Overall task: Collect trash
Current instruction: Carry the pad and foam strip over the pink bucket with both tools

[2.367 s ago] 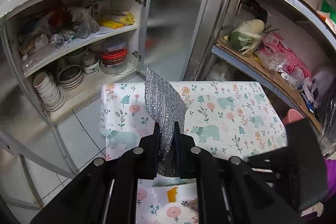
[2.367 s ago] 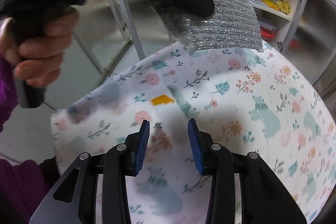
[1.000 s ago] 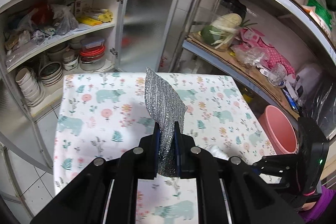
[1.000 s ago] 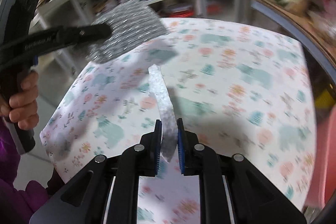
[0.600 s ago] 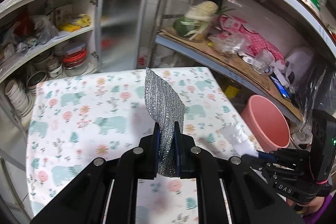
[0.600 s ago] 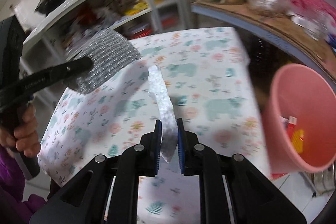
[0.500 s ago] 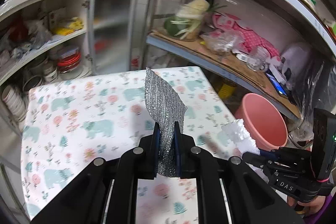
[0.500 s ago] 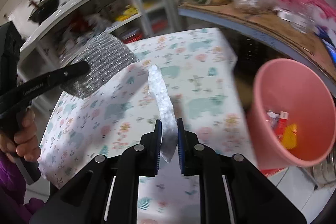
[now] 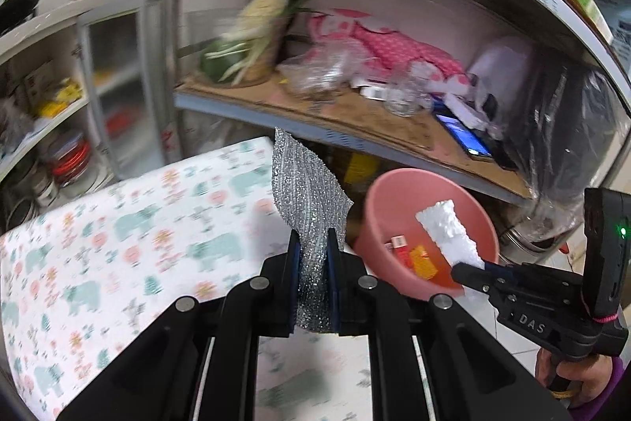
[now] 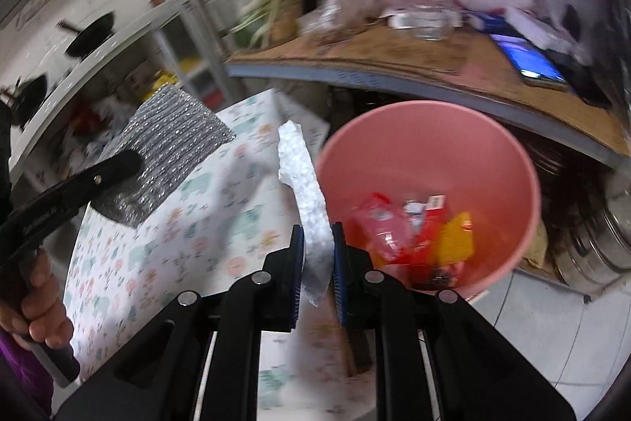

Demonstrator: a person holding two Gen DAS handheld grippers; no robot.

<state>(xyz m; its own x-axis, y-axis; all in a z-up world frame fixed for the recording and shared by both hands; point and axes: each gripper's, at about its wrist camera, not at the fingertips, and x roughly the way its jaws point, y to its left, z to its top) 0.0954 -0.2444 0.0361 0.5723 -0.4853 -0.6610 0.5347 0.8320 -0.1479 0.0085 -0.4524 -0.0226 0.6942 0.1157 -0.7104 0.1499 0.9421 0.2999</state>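
Note:
My left gripper (image 9: 312, 247) is shut on a silver bubble-foil piece (image 9: 305, 196), held upright above the table's right edge. The foil also shows in the right wrist view (image 10: 169, 152). My right gripper (image 10: 316, 243) is shut on a white foam strip (image 10: 305, 188), which also shows in the left wrist view (image 9: 447, 237). The strip hangs over the rim of a pink bin (image 10: 430, 148) with red and yellow wrappers inside. The bin stands on the floor to the right of the table, also in the left wrist view (image 9: 378, 208).
A table with a floral, bear-print cloth (image 9: 118, 231) is at the left. A metal shelf rack with a cardboard-lined shelf (image 9: 355, 121) holds vegetables, bags and a phone behind the bin. An open cupboard (image 9: 59, 97) with dishes stands far left.
Both grippers swung right from over the table toward the pink bin. The right gripper closed on the foam strip early on and now holds it over the bin's rim.

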